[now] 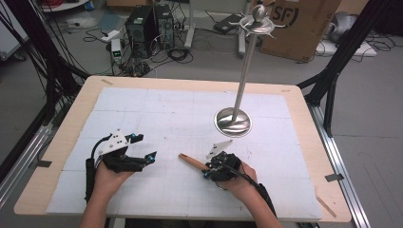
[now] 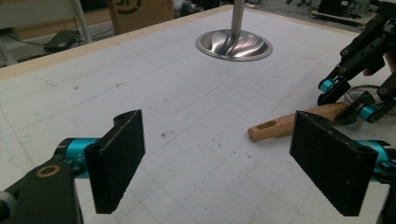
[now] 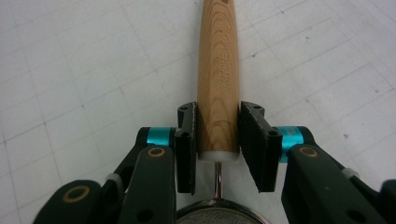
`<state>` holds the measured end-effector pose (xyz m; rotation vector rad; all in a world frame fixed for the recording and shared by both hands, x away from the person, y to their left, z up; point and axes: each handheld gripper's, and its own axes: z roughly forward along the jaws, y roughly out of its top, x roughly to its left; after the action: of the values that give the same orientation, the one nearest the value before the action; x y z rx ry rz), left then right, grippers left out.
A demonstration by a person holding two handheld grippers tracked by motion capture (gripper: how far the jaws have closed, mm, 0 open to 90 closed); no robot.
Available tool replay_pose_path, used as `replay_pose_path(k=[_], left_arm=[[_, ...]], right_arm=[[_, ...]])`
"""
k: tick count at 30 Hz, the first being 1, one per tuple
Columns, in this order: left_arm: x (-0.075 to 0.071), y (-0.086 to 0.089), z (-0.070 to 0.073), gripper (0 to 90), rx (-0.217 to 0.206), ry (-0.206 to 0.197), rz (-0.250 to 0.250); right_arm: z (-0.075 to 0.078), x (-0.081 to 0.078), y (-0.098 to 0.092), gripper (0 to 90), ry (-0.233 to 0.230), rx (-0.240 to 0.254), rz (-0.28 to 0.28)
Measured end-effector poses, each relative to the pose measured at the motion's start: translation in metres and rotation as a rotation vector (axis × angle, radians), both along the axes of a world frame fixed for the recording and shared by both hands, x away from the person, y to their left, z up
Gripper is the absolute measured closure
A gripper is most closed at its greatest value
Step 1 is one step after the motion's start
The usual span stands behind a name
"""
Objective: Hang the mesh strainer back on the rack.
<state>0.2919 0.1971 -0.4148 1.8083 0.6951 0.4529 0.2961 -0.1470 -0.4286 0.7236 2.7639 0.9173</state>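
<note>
1. Where the light wooden desk (image 1: pixel 66 137) is covered by a white gridded mat (image 1: pixel 157 118), two hand-held claws rest low over it, each gripped by a person's hand.
2. Left claw (image 1: pixel 144 150): black frame with turquoise joints and a grey three-cornered plate on top. Its jaws stand wide apart, nothing between them; in the left claw's own view the two ribbed black pads (image 2: pixel 116 165) frame bare mat.
3. Right claw (image 1: pixel 207 171): same make, near the front middle of the desk. Its jaws are closed on the handle of the utensil below.
4. Utensil with a round light-wood handle (image 3: pixel 218 74): the handle lies on the mat and points away from the right claw toward the left claw. The pads clamp it at its near end, where a thin metal stem joins a round metal part (image 3: pixel 217 215) at the bottom edge of the right claw's view. The free handle end has a hanging hole (image 2: pixel 267 125).
5. Polished steel stand (image 1: pixel 233 121): round dished base on the mat's right-centre, upright pole, hooked arms and ball at top. Well apart from both claws.
</note>
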Motion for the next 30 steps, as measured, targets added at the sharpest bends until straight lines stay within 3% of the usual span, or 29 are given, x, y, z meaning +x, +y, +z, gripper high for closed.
replay_pose_path(k=[12, 26, 30], left_arm=[[0.001, 0.000, -0.001, 18.6, 0.005, 0.002, -0.001], [0.001, -0.001, -0.001, 18.7, 0.000, 0.007, -0.004], [0.001, -0.001, -0.001, 18.7, 0.000, 0.008, -0.004]], right_arm=[[0.001, 0.002, -0.003, 63.8, 0.051, -0.012, 0.019], [0.009, 0.003, 0.017, 63.9, 0.062, -0.174, 0.037], [0.010, 0.002, 0.020, 67.3, 0.056, -0.187, 0.041]])
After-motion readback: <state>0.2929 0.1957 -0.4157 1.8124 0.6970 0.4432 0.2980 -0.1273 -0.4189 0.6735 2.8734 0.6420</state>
